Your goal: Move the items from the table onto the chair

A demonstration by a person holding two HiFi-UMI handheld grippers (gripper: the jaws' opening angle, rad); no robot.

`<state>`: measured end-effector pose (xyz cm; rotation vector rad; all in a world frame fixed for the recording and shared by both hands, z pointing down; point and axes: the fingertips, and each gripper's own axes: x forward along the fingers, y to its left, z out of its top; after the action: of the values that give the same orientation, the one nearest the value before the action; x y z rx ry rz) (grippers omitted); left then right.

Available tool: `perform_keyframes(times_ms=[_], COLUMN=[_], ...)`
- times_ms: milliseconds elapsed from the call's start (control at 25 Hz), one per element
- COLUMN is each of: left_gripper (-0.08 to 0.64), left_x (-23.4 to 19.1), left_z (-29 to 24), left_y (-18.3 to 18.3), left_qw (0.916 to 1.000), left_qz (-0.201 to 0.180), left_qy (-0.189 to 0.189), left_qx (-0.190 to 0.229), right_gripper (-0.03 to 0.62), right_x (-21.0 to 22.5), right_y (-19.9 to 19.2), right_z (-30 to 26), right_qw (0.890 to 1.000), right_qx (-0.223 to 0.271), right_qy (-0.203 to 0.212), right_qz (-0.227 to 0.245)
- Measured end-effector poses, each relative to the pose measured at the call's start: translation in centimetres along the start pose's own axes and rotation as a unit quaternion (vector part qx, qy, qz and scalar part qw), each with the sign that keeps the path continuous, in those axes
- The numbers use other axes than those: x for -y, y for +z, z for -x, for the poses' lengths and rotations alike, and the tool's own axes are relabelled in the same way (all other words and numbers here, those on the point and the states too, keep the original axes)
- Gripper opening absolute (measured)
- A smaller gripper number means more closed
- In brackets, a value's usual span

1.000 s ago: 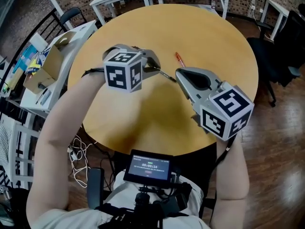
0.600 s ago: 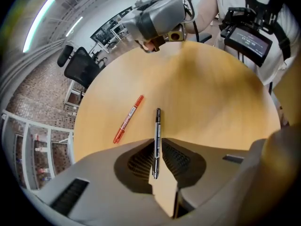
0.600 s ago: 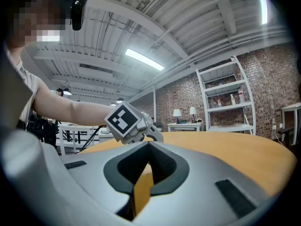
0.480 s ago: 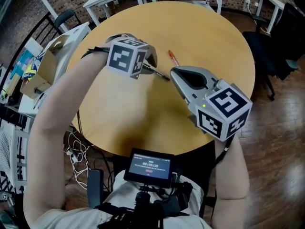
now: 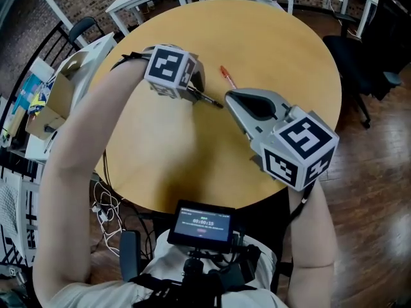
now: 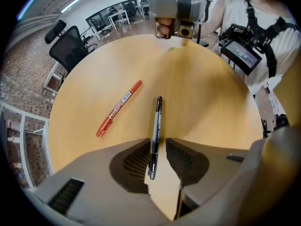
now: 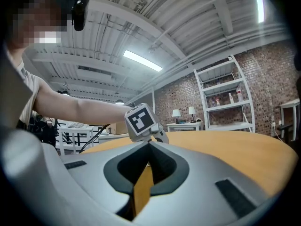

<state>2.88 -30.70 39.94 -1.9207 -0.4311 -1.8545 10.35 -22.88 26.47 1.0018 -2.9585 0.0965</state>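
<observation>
Black pen (image 5: pixel 207 99) lying flat on the round wooden table (image 5: pixel 282 50), left of centre, with its rear end between the jaws of the left gripper (image 6: pixel 158 149), which points straight down over it; the jaws stand apart and have just been opening, a sliver of table shows between the pen and the right-hand pad, and the pads do not appear to press on the barrel, so the pen seems to rest on the wood rather than hang in a grip. Just beside it, toward the table's middle, a red pen (image 5: pixel 226 76) lies at a slant, apart from both grippers. Further right, the right gripper (image 5: pixel 228 97) is held level above the tabletop, jaws together on nothing, its tips near the black pen's far end, probably parked clear while the left hand works. Beyond the table's right edge stands a black office chair (image 5: pixel 366 56), possibly the destination; neither pen has reached any chair yet
</observation>
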Motion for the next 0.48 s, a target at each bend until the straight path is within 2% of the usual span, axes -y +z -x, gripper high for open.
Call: perform_keyframes(times_ms=[200,360,480], left_gripper=[0.115,0.060,0.058], left_x=[0.02,0.46,0.51], left_z=[-0.43,-0.60,-0.41], left_y=[0.13,0.03,0.19], left_qw=[0.9997,0.9990,0.9984], left_qz=[0.009,0.023,0.035], left_qy=[-0.022,-0.037,-0.038], left_qx=[0.001,0.010,0.025], right_gripper=[0.003,0.003,0.003], right_x=[0.43,0.65,0.55], right_y=[-0.03,-0.14,-0.18], right_z=[0.31,0.21,0.18], right_qw=[1.000,1.000,1.000], right_qx=[0.005,0.006,0.003], right_qy=[-0.004,-0.004,-0.002], right_qz=[-0.006,-0.006,-0.005])
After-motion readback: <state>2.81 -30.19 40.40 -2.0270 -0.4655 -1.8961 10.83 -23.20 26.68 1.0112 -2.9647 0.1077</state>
